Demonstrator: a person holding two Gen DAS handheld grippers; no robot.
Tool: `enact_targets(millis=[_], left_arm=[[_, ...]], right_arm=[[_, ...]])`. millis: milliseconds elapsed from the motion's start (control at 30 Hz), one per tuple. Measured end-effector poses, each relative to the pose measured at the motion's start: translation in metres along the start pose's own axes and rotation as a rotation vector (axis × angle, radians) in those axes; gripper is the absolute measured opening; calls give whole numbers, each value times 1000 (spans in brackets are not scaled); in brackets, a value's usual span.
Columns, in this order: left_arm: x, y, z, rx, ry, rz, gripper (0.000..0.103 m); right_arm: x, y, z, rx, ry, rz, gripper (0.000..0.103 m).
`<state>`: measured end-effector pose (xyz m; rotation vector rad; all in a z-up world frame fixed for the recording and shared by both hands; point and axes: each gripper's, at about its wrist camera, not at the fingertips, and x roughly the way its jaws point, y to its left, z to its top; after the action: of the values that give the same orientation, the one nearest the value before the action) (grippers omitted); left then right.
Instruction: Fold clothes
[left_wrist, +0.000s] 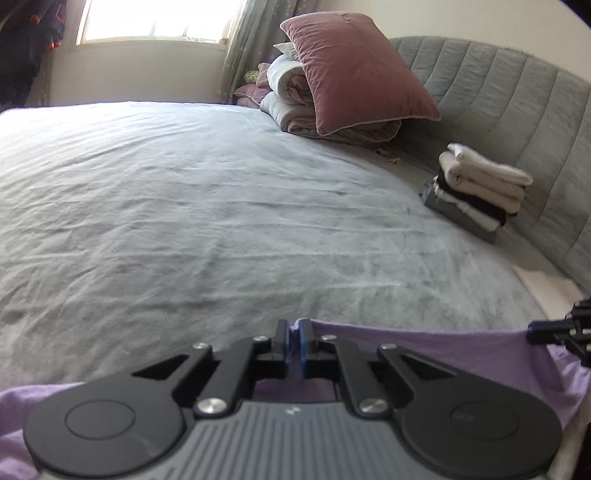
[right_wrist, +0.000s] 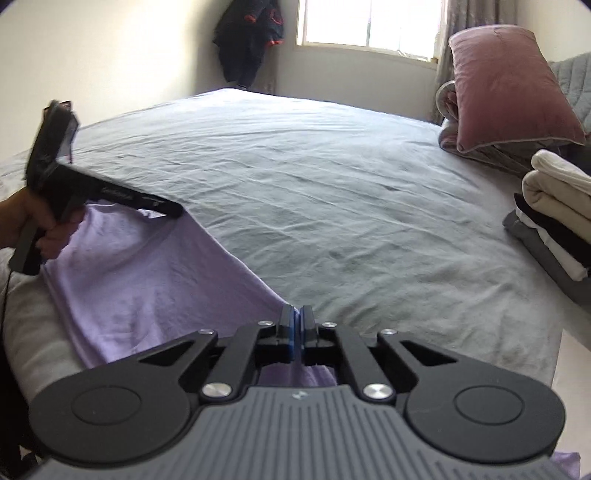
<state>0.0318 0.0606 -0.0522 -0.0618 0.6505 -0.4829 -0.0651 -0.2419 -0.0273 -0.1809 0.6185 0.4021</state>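
Right wrist: lilac garment (right_wrist: 147, 273) stretched lengthwise between both hand-held grippers

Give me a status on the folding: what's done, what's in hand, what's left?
Done: a stack of folded clothes sits by the headboard. In hand: the left claw and right claw are each shut on the top edge of a purple garment, held stretched over the bed. Left: lay it flat, fold it, stack it.
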Motion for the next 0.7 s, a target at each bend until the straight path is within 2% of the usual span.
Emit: enact_targets(millis=[100,233,333,400,500,700], left_arm=[[8,-4,-4,29,17,35,5],[15,-4,-7,13,22,60,8],[13,-4,-7,10,19,71,12],[9,-6,-8,19,15,84,19],[1,-9,-7,41,5,92,29],[-30,-13,-6,57,-19,44,41]], right_arm=[[18,0,-1,-25,43,-40,3],[43,5,-10,-54,103,-94,3],[45,9,-12,-57,96,-121,5],[43,10,-12,-40,92,-135,5],[38,13,-8,-30,83,-150,12],[13,15,-2,-5,26,-120,21]])
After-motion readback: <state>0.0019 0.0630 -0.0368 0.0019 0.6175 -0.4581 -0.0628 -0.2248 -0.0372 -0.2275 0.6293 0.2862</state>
